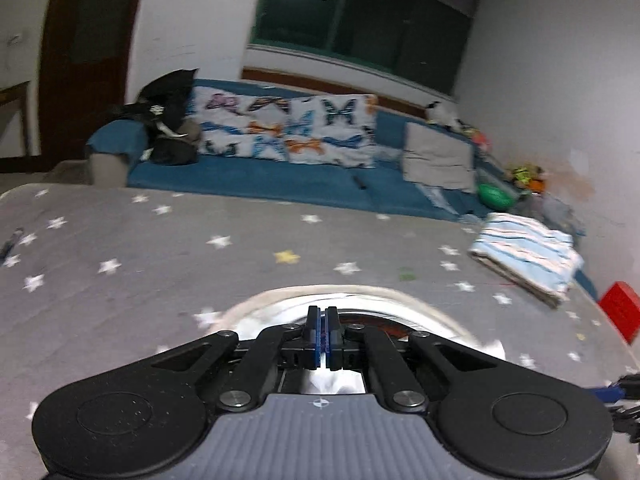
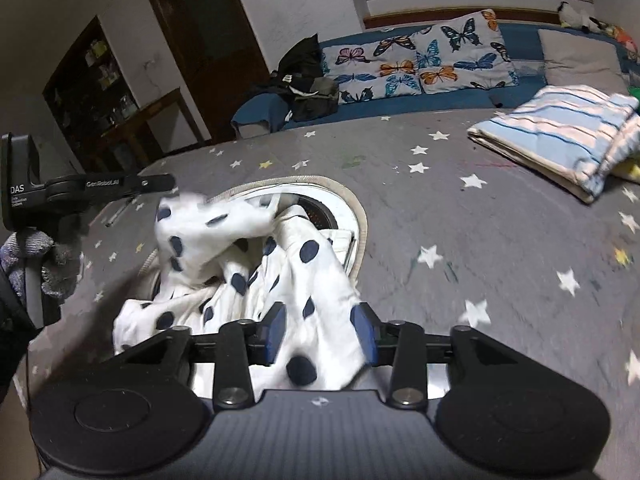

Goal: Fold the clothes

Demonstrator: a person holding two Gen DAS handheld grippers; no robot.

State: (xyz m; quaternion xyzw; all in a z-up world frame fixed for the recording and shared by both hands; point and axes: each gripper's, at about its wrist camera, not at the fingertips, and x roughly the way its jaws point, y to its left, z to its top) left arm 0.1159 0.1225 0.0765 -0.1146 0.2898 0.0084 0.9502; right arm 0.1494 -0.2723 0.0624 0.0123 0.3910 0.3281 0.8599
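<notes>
While the left gripper (image 1: 322,336) is pinched together beyond the basket (image 2: 362,216), the right gripper's (image 2: 322,334) parted fingers straddle the garment (image 2: 280,280).

This is a home living room at night. A blue sofa (image 2: 460,98) with butterfly cushions (image 2: 420,60) stands under a dark window (image 1: 360,24). A wooden door (image 2: 208,40) and a cluttered cabinet (image 2: 92,80) are beside it.

Spotted garment (image 2: 280,264) heaped in the round basket (image 2: 358,216) on the bedspread (image 2: 500,240), between the right gripper's (image 2: 322,330) parted fingers at the near end. Folded striped cloth (image 2: 560,132) farther back to the right; left gripper (image 2: 160,182) at the garment's left edge. Behind the bed, sofa (image 2: 460,98) with butterfly pillows (image 2: 420,60).
</notes>
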